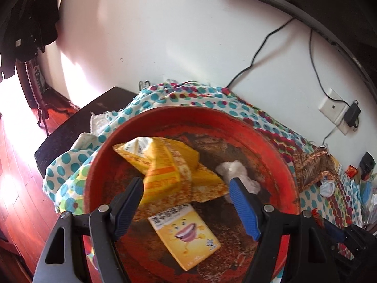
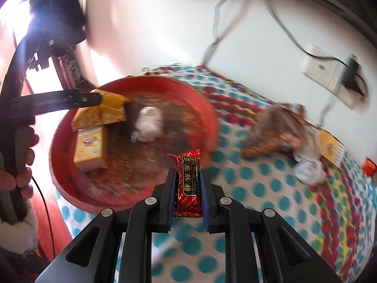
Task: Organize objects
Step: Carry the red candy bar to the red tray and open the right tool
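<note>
A round red tray (image 1: 271,141) holds a crumpled yellow carton (image 1: 165,162), a yellow box with a laughing mouth (image 1: 186,235) and a white paper wad (image 1: 235,172). My left gripper (image 1: 186,181) hovers over the tray, open, its blue pads wide apart on either side of the crumpled carton. In the right wrist view, my right gripper (image 2: 187,172) is shut on a red foil candy (image 2: 188,179) with gold lettering. It hangs just past the near rim of the tray (image 2: 207,118). The left gripper (image 2: 82,99), held by a person's hand (image 2: 23,141), reaches over the tray's far left side.
A polka-dot cloth (image 2: 271,188) covers the surface. To the right of the tray lie a brown patterned wrapper (image 2: 271,132), crumpled white paper (image 2: 308,167), another yellow box (image 2: 329,151) and a red candy (image 2: 368,165). A wall socket (image 2: 322,70) with plug and cables is behind.
</note>
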